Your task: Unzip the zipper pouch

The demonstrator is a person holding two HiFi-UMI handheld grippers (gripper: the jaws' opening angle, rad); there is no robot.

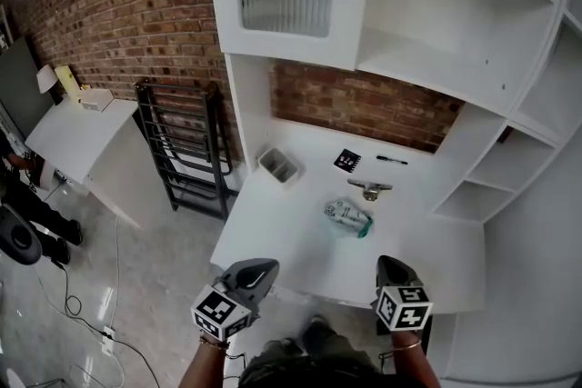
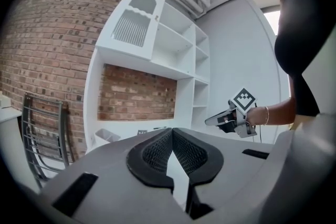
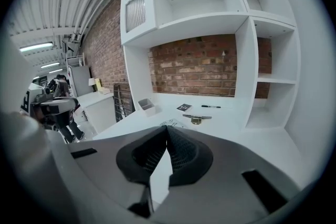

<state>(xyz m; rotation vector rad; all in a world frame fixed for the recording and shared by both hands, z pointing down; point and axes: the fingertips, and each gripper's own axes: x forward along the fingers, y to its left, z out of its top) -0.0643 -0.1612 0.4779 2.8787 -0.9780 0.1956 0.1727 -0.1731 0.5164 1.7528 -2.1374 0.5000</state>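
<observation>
While both tools hover at its near edge, the white table (image 1: 273, 236) sits under a tall white shelf unit (image 1: 436, 23) against a brick wall (image 1: 109, 4). Left of the table, a black metal rack (image 1: 182, 150) stands against the brick.

The left hand-held gripper (image 1: 264, 266) is off the table's near left corner, its 2 jaws pressed together on nothing. The right hand-held gripper (image 1: 391, 263), over the near edge, is likewise closed and empty.

The zipper pouch (image 1: 347, 218) lies mid-table, well apart from both. Farther off are a small grey bin (image 1: 278, 164), a metal fitting (image 1: 370, 189), a black marker card (image 1: 346, 161) and a pen (image 1: 392, 160).
</observation>
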